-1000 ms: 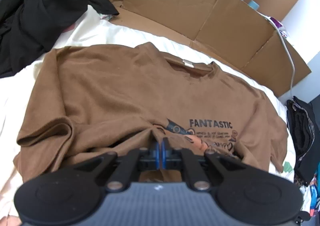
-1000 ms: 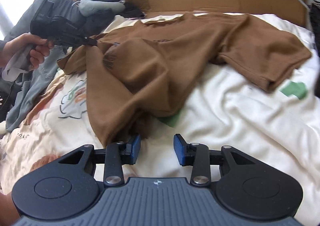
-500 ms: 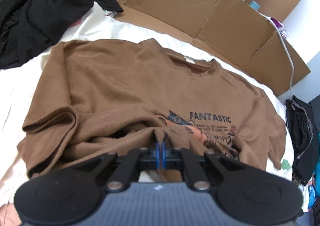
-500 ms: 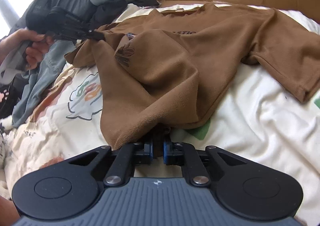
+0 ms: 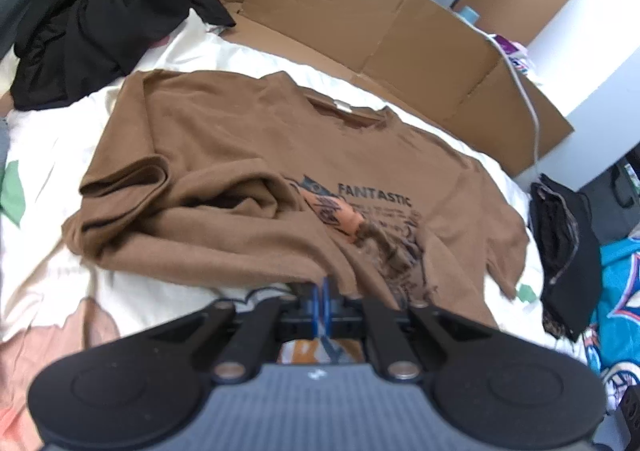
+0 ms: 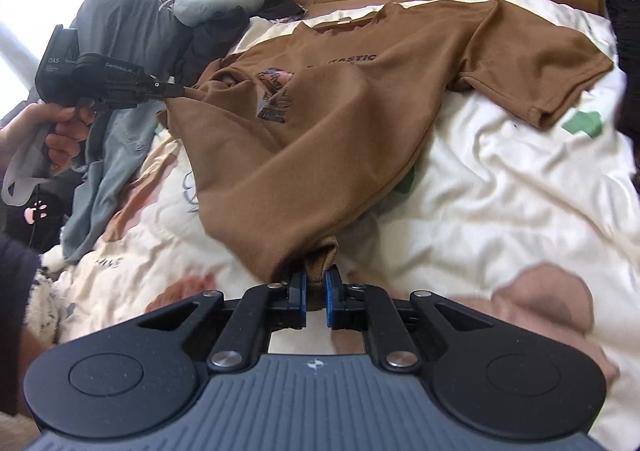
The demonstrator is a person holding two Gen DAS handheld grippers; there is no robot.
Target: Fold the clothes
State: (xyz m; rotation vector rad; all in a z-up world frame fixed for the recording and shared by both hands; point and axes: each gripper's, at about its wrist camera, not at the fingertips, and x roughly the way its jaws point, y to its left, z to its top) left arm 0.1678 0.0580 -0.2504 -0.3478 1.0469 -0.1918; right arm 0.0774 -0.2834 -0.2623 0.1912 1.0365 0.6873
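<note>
On the bed (image 6: 500,179), the brown T-shirt (image 5: 248,155) lies print-up, collar away from you toward the cardboard (image 5: 360,23). Your left gripper (image 5: 323,293) is clenched on one hem corner; your right gripper (image 6: 316,291) is clenched on a bunched hem corner. The shirt's long axis runs from both grippers toward the collar, so the fold likely carries the hem that way, both hands equally near.
</note>
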